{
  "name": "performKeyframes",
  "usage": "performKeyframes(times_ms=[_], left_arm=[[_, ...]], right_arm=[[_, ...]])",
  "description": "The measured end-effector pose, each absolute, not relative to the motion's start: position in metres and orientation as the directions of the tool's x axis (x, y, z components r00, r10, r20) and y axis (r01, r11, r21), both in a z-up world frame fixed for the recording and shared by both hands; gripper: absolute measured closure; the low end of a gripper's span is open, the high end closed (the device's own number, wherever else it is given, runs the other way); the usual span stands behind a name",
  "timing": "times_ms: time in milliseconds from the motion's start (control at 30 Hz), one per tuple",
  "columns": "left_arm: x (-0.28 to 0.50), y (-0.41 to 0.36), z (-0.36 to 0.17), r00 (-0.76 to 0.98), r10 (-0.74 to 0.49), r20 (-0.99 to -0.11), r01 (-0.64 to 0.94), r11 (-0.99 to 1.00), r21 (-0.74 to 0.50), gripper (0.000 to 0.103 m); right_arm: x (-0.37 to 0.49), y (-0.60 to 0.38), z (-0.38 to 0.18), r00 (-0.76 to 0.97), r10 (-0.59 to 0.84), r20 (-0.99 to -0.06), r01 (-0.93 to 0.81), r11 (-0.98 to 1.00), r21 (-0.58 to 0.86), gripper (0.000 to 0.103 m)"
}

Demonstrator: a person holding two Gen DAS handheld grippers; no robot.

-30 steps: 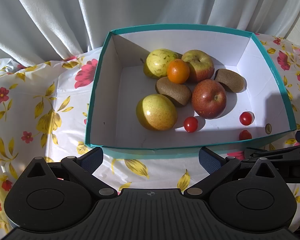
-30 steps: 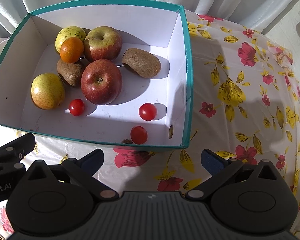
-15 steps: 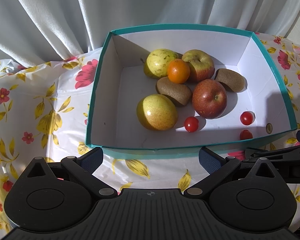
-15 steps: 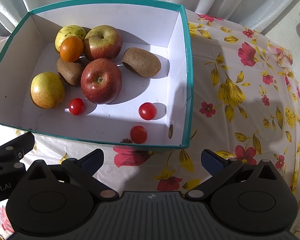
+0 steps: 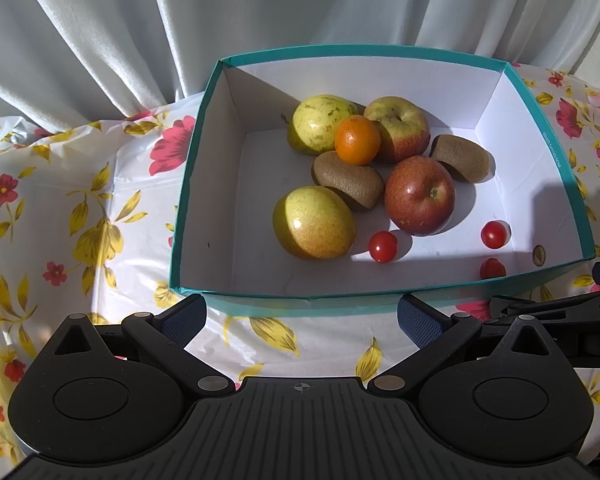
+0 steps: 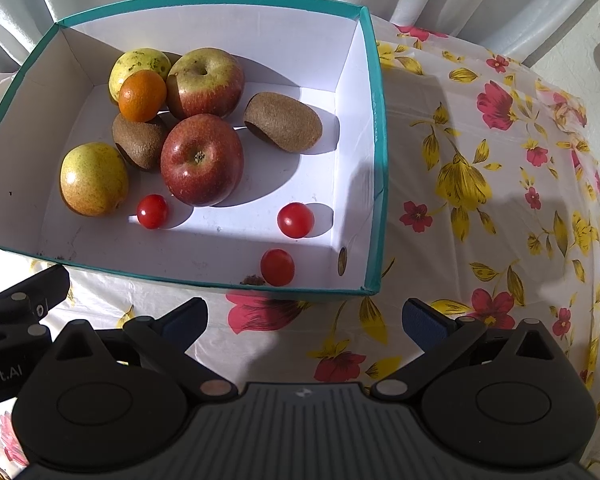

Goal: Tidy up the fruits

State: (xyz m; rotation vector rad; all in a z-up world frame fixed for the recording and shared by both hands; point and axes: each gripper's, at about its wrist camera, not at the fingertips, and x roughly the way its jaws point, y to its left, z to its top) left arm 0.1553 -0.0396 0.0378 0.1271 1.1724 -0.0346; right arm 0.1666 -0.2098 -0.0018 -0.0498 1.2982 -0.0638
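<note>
A teal box [image 5: 188, 184] [image 6: 374, 128] with a white inside holds all the fruit: a red apple [image 5: 419, 194] [image 6: 202, 159], a yellow-red apple [image 5: 398, 126] [image 6: 206, 82], two yellow pears [image 5: 314, 222] [image 5: 320, 122], an orange [image 5: 357, 139] [image 6: 142, 95], two kiwis [image 5: 350, 185] [image 6: 283, 122] and three cherry tomatoes [image 6: 152, 211] [image 6: 295, 220] [image 6: 277, 267]. My left gripper [image 5: 302, 318] is open and empty just before the box's near wall. My right gripper [image 6: 306, 320] is open and empty before the box's near right corner.
The box stands on a white tablecloth with red and yellow flowers [image 5: 80, 220] [image 6: 480, 184]. A white curtain [image 5: 140, 20] hangs close behind the box. The other gripper shows at the edge of each view [image 5: 560, 312] [image 6: 16, 312].
Both grippers have barely moved; the views have shifted very slightly. The fruit lies as before.
</note>
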Motion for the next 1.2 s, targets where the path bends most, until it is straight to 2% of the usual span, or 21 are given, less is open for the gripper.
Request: performKeyframes(times_ms=[1200], left_arm=[[0.1503, -0.0401, 0.0404, 0.403, 0.050, -0.914, 0.099, 0.990, 0.097, 0.000]], right_arm=[[0.1634, -0.2074, 0.0003, 0.268, -0.080, -0.960, 0.029, 0.997, -0.075, 0.000]])
